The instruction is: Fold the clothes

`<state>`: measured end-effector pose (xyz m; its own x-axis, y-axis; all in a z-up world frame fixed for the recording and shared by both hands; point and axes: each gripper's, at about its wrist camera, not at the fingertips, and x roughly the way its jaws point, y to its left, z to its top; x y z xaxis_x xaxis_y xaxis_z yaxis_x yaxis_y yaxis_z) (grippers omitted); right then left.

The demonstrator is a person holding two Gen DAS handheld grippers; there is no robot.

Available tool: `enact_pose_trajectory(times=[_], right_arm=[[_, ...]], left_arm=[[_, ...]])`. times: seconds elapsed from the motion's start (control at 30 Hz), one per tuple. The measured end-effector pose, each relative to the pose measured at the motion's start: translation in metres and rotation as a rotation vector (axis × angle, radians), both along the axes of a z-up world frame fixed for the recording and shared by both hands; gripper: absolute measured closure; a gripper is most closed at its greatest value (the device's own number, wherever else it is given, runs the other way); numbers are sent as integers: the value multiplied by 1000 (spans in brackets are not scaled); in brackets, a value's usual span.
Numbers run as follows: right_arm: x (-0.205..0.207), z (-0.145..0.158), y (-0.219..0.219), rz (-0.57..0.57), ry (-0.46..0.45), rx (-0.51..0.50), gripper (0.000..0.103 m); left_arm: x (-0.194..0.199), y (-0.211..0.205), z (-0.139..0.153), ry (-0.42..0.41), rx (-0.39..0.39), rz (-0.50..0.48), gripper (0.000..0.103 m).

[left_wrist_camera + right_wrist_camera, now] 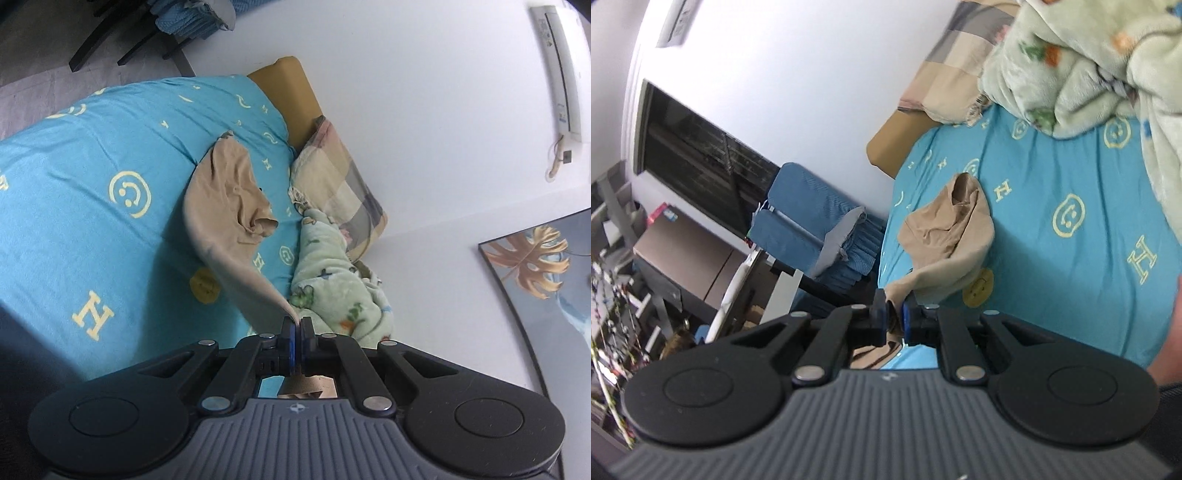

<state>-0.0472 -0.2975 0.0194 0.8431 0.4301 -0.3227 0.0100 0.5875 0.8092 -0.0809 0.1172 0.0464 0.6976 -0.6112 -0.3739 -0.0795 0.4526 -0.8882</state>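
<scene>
Tan garment pinched at two corners and hanging over the bed

We judge the tan garment [225, 195] light, thin and limp: it sags in a smooth drape between the grips and would slip from a loose pinch, so hems and corners are the places to take it. Our left tongs [298, 325] are closed tight on one pointed corner of it, and our right tongs [894, 310] are narrowed onto another bunched edge, cloth showing between the pads. The far part of the garment lies crumpled on the bed [74, 206], near the head end beside the green fleece blanket [328, 280] and the checked pillow [343, 177]. It is plain beige, unprinted, with a rolled opening, perhaps a sleeve or neck, which we cannot tell.
</scene>
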Motion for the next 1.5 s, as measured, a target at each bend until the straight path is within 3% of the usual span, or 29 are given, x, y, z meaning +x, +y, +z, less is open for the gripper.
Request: enact_pose_trajectory(times=[0.17, 0.37, 0.53, 0.7, 0.83, 0.93, 1.07, 1.13, 1.17, 1.2, 1.4, 1.5], right_arm=[[54, -10, 0, -52, 41, 17, 92], [139, -29, 10, -83, 57, -65, 92], [202, -66, 14, -83, 52, -158, 91], [250, -114, 18, -75, 60, -227, 91], [275, -142, 30, -35, 106, -334, 91], [283, -146, 34, -12, 118, -386, 90], [279, -138, 40, 9, 95, -440, 83], [274, -130, 42, 17, 70, -470, 52], [268, -125, 42, 1, 44, -489, 29], [260, -118, 44, -17, 16, -504, 16], [214, -85, 52, -9, -70, -591, 19], [187, -71, 54, -15, -103, -615, 19]], left_arm=[[73, -12, -16, 50, 43, 36, 100], [164, -28, -37, 12, 166, 70, 100], [231, -43, -72, -9, 253, 75, 100], [289, -60, -119, -16, 409, 45, 100], [320, -63, -159, 16, 483, 12, 100], [331, -66, -174, 33, 526, -14, 100], [329, -74, -170, -4, 597, -49, 98], [323, -80, -164, -30, 631, -57, 90], [318, -81, -159, -45, 641, -67, 76], [313, -86, -154, -57, 660, -75, 62], [265, -113, -112, -206, 789, -106, 21], [235, -120, -95, -260, 826, -110, 19]])
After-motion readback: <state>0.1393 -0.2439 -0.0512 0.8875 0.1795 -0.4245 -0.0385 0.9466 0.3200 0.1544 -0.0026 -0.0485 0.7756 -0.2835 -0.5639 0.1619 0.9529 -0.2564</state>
